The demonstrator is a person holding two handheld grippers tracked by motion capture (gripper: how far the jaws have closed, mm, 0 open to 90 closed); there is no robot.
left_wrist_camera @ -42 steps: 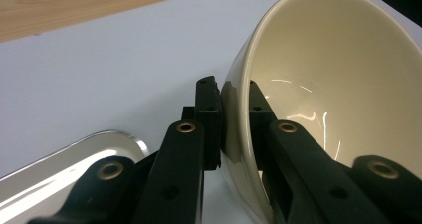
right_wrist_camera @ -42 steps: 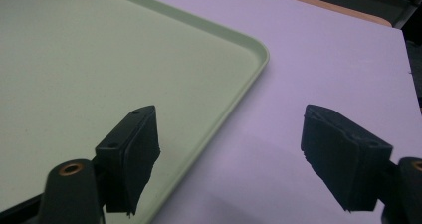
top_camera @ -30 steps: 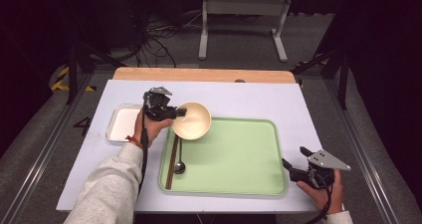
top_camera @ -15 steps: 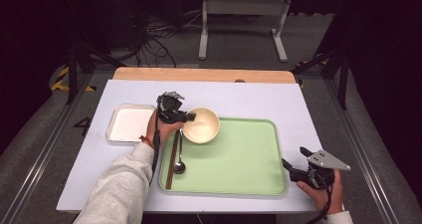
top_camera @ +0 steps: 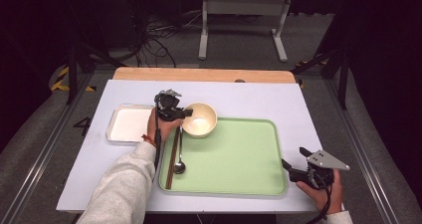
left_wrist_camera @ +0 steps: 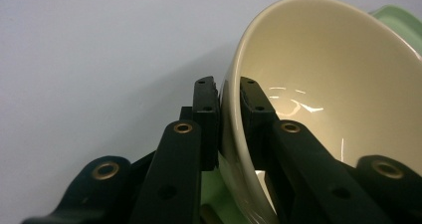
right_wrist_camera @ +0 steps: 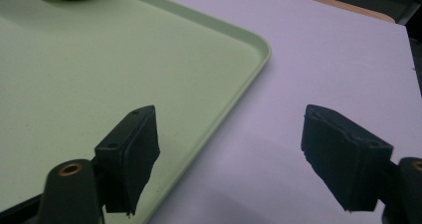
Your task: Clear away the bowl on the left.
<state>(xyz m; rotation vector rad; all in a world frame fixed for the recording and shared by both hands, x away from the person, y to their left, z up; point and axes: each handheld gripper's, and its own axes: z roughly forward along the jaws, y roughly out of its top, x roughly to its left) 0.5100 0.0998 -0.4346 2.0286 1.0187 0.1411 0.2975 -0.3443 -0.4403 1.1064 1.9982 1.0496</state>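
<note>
The left tongs (top_camera: 186, 113) are clenched on the near-left rim of the cream bowl (top_camera: 200, 119); in the left gripper view the rim wall (left_wrist_camera: 234, 134) sits pinched between the two black pads, one outside and one inside. The bowl stands at the far-left corner of the green tray (top_camera: 234, 159), and whether its base rests flat on the tray or is tipped up a little cannot be told: the left gripper view cuts off the bowl's bottom and far rim, and in the high view the tongs' body hides the spot where rim and pads meet.

On the tray's left edge lie a pair of dark chopsticks (top_camera: 172, 160) and a spoon (top_camera: 179, 160), side by side; their far ends run under the left hand (top_camera: 164, 127) and are lost there. A white square dish (top_camera: 128, 124) sits on the desk (top_camera: 249, 94) just left of the tray, its right edge partly covered by that hand and the trailing cable.

The right tongs (top_camera: 287, 167) rest at the near-right corner of the desk, just beside the tray's near-right corner, released, with nothing between them: the right gripper view shows the two pads wide apart, the tray's rim (right_wrist_camera: 239, 79) under one and bare desk (right_wrist_camera: 323, 59) under the other. The right hand (top_camera: 323, 189) is partly cut off by the bottom edge of the high view
</note>
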